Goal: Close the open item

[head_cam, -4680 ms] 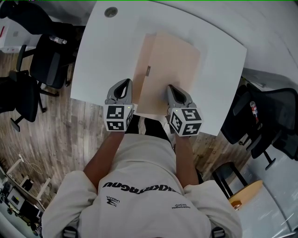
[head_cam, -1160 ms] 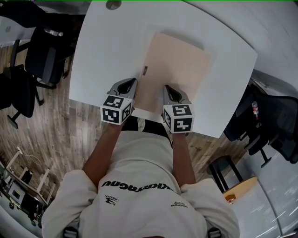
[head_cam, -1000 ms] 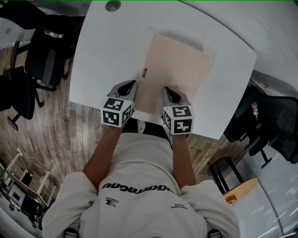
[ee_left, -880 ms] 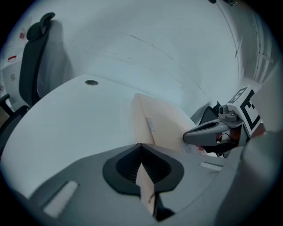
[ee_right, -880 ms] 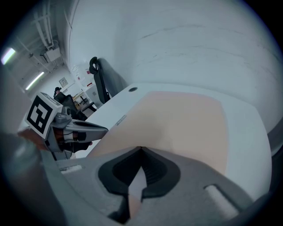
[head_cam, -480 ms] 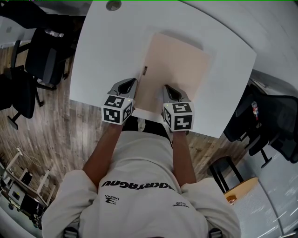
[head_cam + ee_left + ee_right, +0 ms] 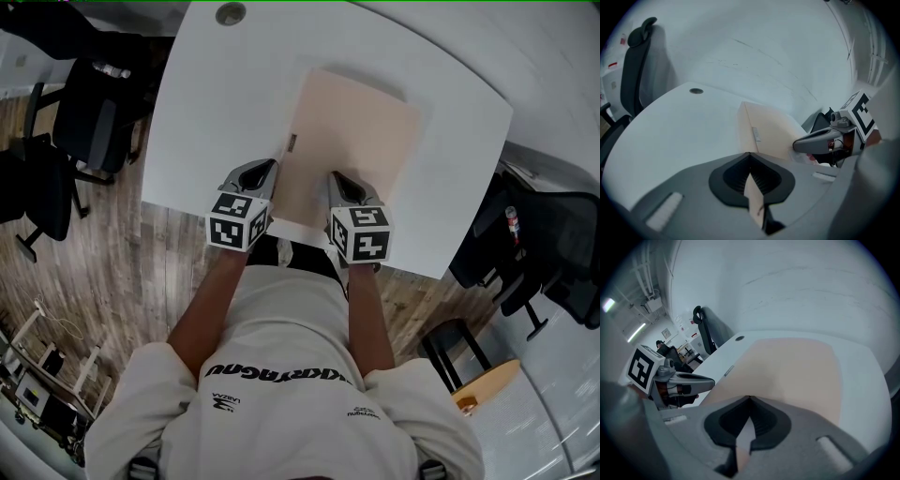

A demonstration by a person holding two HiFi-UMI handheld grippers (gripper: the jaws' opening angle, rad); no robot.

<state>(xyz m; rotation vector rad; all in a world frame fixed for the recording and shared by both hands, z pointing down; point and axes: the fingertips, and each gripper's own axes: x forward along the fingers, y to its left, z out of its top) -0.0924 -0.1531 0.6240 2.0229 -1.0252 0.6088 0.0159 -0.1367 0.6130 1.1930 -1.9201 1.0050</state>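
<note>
The beige folder (image 7: 352, 141) lies flat and closed on the white desk (image 7: 216, 112), its near edge by the desk's 6 o'clock rim. My left gripper (image 7: 265, 167) is at its 7 o'clock corner and my right gripper (image 7: 339, 178) over its near edge. Both pairs of jaws are pressed together at the tips. Bare desk runs toward 9 and 12, and a chair (image 7: 84, 122) stands off at 9.

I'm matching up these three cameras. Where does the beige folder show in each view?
Head view: folder in the upper centre.
Left gripper view: folder right of centre, beyond the jaws.
Right gripper view: folder across the centre.
Shared landmark: round port, up and left of the folder in all three.
</note>
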